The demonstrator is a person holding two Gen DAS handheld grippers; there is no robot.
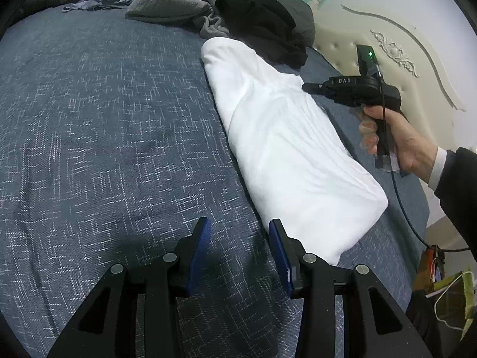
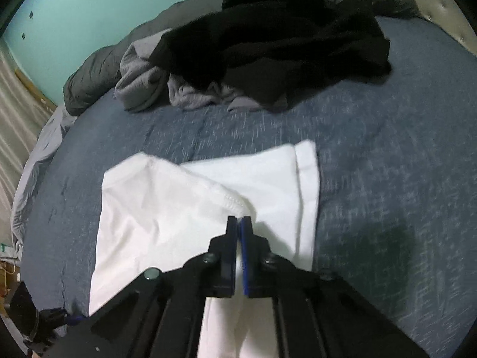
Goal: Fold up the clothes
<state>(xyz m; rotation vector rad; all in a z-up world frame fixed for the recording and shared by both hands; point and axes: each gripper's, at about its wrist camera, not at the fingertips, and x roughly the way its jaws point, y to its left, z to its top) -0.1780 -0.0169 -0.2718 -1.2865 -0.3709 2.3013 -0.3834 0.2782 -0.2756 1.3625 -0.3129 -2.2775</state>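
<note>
A white shirt (image 1: pixel 286 149) lies partly folded on a blue patterned bedspread (image 1: pixel 104 119). In the left wrist view it runs as a long band from about 12 o'clock down toward 4 o'clock. The left gripper (image 1: pixel 240 229) hangs just above the bedspread with its blue-padded fingers (image 1: pixel 201 238) spread apart and nothing between them; the near end of the shirt sits just beside the right-hand finger.

At 3 o'clock in that view a hand (image 1: pixel 396 137) holds the right gripper (image 1: pixel 310 87), whose tip reaches over the far edge of the shirt. In the right wrist view, the right gripper (image 2: pixel 238 219) is clenched on a stitched hem of the shirt (image 2: pixel 208 203), with white cloth pinched between its closed fingers and a folded flap rising to 10 o'clock.

At 12 o'clock, well apart from the shirt, lies a heap of a black garment (image 2: pixel 283 44) over a grey garment (image 2: pixel 143 83). A cream headboard (image 1: pixel 402 59) stands at 2 o'clock.
</note>
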